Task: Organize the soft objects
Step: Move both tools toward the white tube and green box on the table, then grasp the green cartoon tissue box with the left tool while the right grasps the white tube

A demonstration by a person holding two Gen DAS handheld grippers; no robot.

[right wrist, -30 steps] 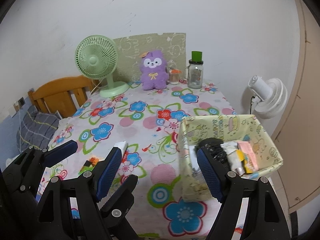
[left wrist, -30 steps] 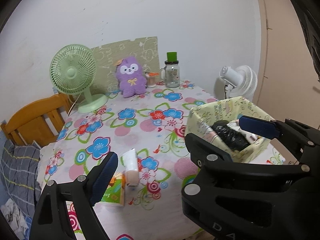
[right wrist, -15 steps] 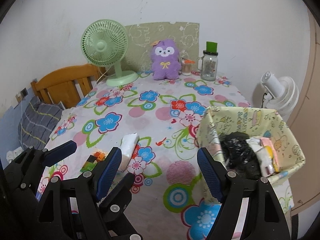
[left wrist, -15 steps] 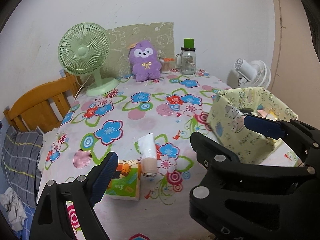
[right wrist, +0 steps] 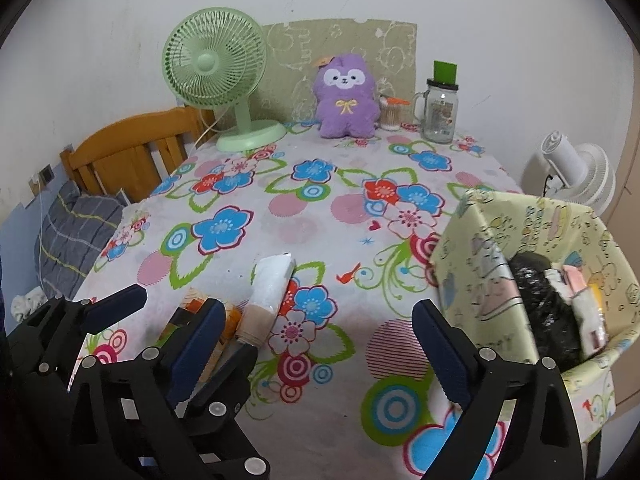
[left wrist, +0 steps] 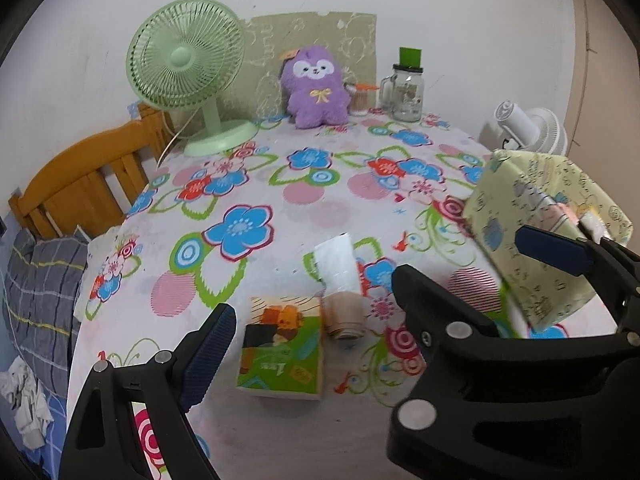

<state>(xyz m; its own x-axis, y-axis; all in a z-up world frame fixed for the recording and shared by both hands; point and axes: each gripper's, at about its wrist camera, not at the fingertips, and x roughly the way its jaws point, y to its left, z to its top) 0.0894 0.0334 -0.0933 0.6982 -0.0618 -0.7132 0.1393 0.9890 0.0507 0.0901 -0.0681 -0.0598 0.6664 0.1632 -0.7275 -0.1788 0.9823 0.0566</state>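
On the bench, risk: our left tongs (left wrist: 372, 292) gape empty; right tongs (right wrist: 316, 344) opening, empty.
Tube (left wrist: 338, 280): we might knock it off.

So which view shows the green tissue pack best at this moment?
The left wrist view: the green tissue pack lies flat on the tablecloth, its whole printed face clear, beside the white tube. In the right wrist view only an orange corner of the pack shows; the left tool covers the rest.

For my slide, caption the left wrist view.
Open left claw over tissue pack and tube, beside fabric basket.
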